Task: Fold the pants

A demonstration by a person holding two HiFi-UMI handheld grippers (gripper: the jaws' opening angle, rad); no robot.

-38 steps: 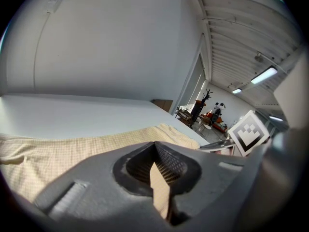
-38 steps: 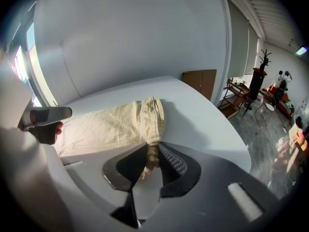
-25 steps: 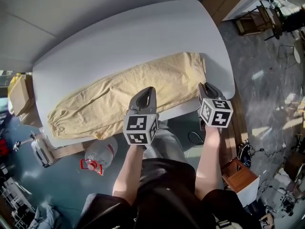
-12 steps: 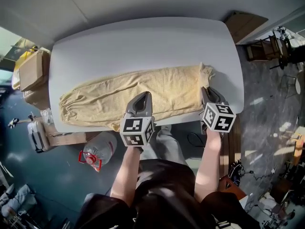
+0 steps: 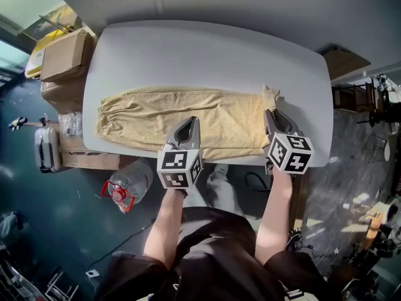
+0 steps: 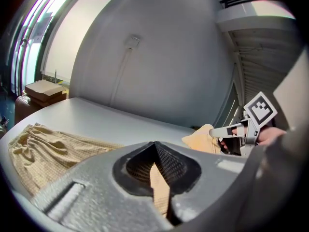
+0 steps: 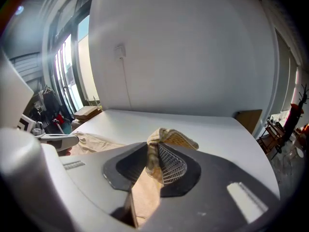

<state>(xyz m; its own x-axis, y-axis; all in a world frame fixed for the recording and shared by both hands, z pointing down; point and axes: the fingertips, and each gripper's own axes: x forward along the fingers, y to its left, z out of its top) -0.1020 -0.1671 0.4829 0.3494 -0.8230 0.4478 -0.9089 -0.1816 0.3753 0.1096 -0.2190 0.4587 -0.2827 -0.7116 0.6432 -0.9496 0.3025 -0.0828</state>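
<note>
Tan pants [image 5: 188, 108] lie stretched left to right along the near side of the white table [image 5: 207, 49], cuffs at the left, waist at the right. My left gripper [image 5: 190, 123] is shut on the near edge of the pants around mid-length; in the left gripper view tan cloth [image 6: 158, 182] is pinched between the jaws of the left gripper [image 6: 155, 151]. My right gripper [image 5: 270, 113] is shut on the waist corner, where a bunch of fabric [image 7: 171, 138] sticks up from the closed jaws of the right gripper [image 7: 152, 151].
Cardboard boxes [image 5: 62, 55] stand off the table's left end. A clear water bottle with a red cap [image 5: 125, 190] and a case [image 5: 45, 149] sit on the floor at the near left. A wooden board [image 5: 341, 61] leans past the right end.
Both grippers have kept their hold and moved sideways with the pants' near edge. The pants now lie straighter along the table's near side, with the cuff end farther in from the left edge.
</note>
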